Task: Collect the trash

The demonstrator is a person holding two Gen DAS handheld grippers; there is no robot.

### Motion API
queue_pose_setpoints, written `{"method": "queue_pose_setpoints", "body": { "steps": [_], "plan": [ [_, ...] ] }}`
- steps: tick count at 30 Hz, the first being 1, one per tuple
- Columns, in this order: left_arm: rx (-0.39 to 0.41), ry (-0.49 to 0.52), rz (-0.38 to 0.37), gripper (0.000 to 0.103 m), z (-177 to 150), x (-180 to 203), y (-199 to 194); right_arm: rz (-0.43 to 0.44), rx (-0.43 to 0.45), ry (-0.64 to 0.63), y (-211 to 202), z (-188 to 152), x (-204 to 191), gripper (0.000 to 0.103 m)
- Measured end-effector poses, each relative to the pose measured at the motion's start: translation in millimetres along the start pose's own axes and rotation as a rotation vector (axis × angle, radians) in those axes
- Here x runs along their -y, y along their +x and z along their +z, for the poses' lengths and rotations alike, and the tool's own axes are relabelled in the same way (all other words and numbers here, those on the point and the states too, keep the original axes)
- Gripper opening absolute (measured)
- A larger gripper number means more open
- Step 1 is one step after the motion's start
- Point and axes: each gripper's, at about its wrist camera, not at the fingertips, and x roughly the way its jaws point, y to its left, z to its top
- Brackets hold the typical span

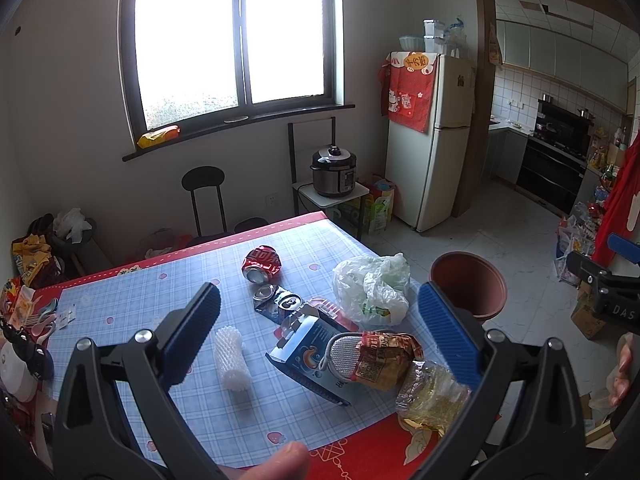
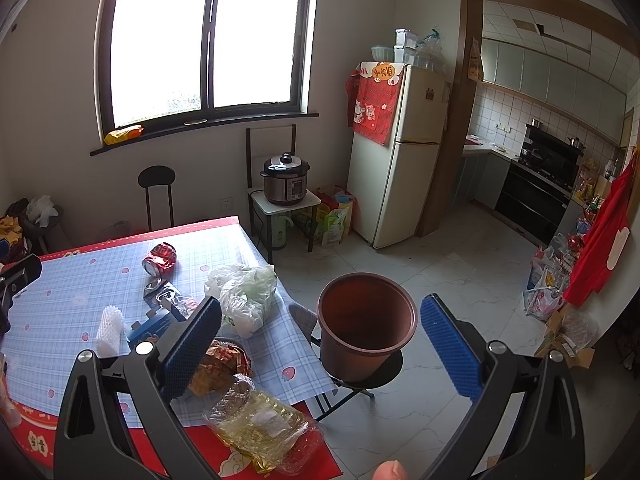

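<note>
Left gripper (image 1: 320, 328) nearest, jaws spread wide, holding nothing, hovering over the table (image 1: 132, 300): looks staged for a pick. Right gripper (image 2: 320, 332) likewise apart and empty, aimed at the brown bin (image 2: 366, 322) just ahead on a stool, likely the drop point. Trash ahead of the left gripper: plastic bag (image 1: 372, 288), blue carton (image 1: 308, 354), crumpled wrapper (image 1: 384, 358), foam sleeve (image 1: 233, 360), red can (image 1: 262, 265) farthest.

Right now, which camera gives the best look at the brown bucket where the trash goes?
The right wrist view: the brown bucket sits near centre, framed between the open right gripper fingers, showing its whole rim, inside and the black stool under it. The left wrist view shows only its upper part, partly behind a blue finger pad.
</note>
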Motion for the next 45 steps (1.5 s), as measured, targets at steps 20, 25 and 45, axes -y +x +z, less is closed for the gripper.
{"method": "queue_pose_setpoints", "body": {
  "steps": [20, 25, 45],
  "plan": [
    [-0.013, -0.045, -0.103, 0.098, -1.9, -11.7, 4.3, 0.073, -0.013, 0.015, 6.7, -10.6, -7.5, 0.098],
    [-0.026, -0.068, -0.134, 0.098, -14.7, -22.2, 15.4, 0.140, -0.022, 0.024, 18.9, -23.7, -7.3, 0.098],
    [-0.310, -0.163, -0.110, 0.098, -123.3, -65.3, 99.9, 0.244, -0.433, -0.195, 137.5, -177.8, -83.7, 0.098]
  ]
}}
